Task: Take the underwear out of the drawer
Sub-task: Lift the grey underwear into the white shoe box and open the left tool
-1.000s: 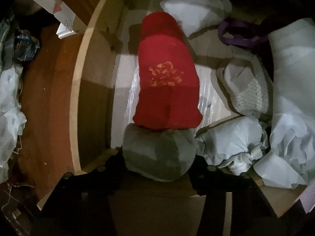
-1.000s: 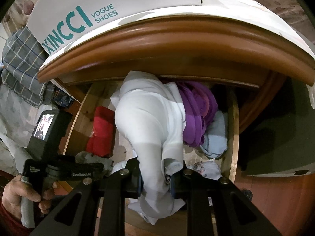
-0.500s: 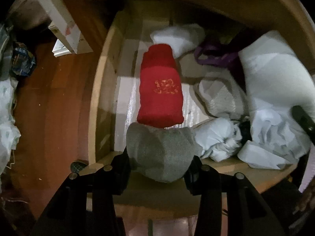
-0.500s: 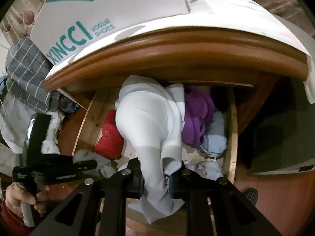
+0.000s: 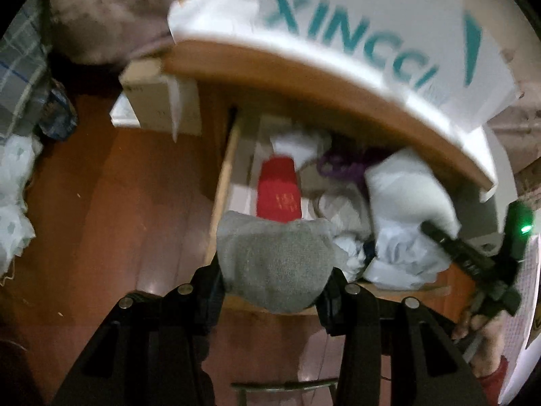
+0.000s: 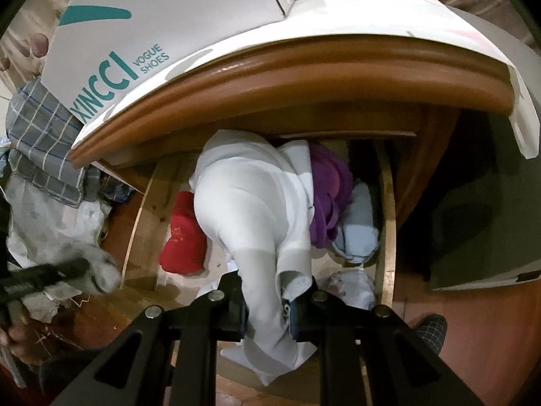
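My left gripper (image 5: 274, 284) is shut on a grey underwear bundle (image 5: 274, 264), held over the front edge of the open wooden drawer (image 5: 219, 203). My right gripper (image 6: 270, 308) is shut on white underwear (image 6: 250, 209) that hangs out of the drawer (image 6: 387, 237). The white piece also shows in the left wrist view (image 5: 405, 196), with the right gripper's finger against it. A red folded piece (image 5: 279, 196) lies in the drawer; it also shows in the right wrist view (image 6: 184, 240). The left gripper with its grey bundle (image 6: 101, 270) shows at the left of the right wrist view.
Purple cloth (image 6: 329, 189), a pale blue piece (image 6: 358, 230) and crumpled white pieces (image 5: 348, 253) lie in the drawer. A white XINCCI shoe box (image 6: 135, 34) sits on the cabinet top (image 6: 304, 77). Red-brown wooden floor (image 5: 118, 203) lies to the left, with cloth piles (image 5: 13, 196) on it.
My left gripper has pulled back and up with the grey bundle, out past the drawer's front. My right gripper has drawn back a little with the white underwear.
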Motion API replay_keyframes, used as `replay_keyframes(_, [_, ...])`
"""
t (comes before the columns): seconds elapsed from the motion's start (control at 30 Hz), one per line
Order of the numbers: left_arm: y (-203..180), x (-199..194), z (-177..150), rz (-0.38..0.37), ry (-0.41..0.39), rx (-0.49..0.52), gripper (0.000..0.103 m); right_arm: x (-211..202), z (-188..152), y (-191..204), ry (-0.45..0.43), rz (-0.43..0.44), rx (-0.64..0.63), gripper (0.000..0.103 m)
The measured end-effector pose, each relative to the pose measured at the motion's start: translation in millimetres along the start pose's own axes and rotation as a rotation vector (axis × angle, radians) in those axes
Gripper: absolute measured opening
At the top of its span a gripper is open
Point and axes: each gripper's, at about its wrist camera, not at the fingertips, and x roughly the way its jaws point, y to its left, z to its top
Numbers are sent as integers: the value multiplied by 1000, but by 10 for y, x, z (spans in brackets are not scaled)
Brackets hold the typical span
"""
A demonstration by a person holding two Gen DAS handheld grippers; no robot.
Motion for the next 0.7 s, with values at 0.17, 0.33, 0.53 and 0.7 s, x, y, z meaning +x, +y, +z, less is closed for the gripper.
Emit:
replay_keyframes(0.17, [-34,-580,254,-33,-104,3,41,-35,23,-64,2,-3,1,17])
replay_keyframes(0.33, [-157,-1140,643,-26,-218,28,41,-20,29,-49,9,-13,2,17])
replay_keyframes(0.53, [-337,-1591,1288,1,-351,39,41,49,14,34,13,-34,-1,17])
replay_keyframes(0.7, [-532,-1514,1816,-36,-347,56,42,108,9,128,15,-41,-14,17])
